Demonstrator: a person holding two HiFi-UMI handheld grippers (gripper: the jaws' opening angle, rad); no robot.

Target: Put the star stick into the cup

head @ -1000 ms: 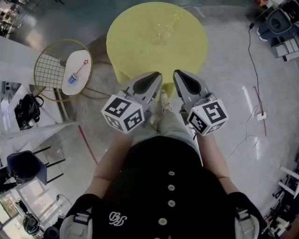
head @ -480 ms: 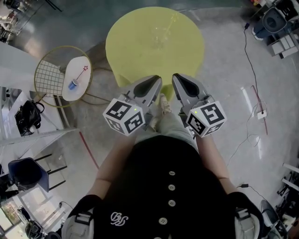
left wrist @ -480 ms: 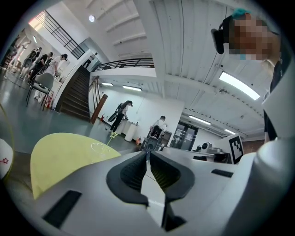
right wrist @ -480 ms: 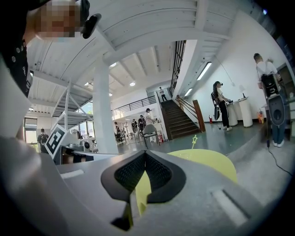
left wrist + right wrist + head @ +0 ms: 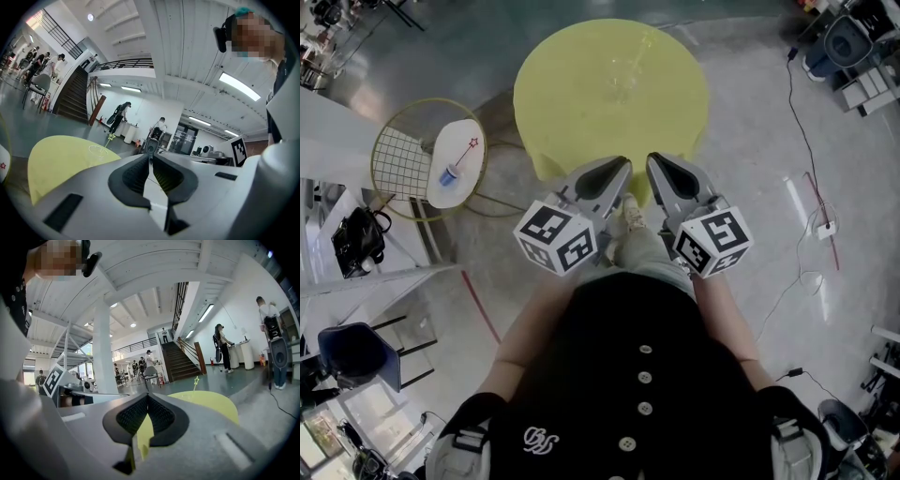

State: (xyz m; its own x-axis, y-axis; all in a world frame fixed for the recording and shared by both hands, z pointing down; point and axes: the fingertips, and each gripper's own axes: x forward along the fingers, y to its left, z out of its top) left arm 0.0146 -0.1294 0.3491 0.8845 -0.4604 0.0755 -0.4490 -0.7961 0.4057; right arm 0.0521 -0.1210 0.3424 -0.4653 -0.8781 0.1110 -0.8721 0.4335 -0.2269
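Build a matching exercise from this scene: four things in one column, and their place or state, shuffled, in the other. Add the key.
Things:
1. blue cup
2. clear cup
3. red star stick
4. left tool

Place or state:
A. on the yellow round table
B. shut, nothing between its jaws
C. lying flat on the small white table
D. standing on the small white table

Pairs: 1-D, 2-A, 3-C, 4-B

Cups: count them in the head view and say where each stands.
2. A clear cup on the yellow table; a blue cup on the small white table. Others may be hidden.
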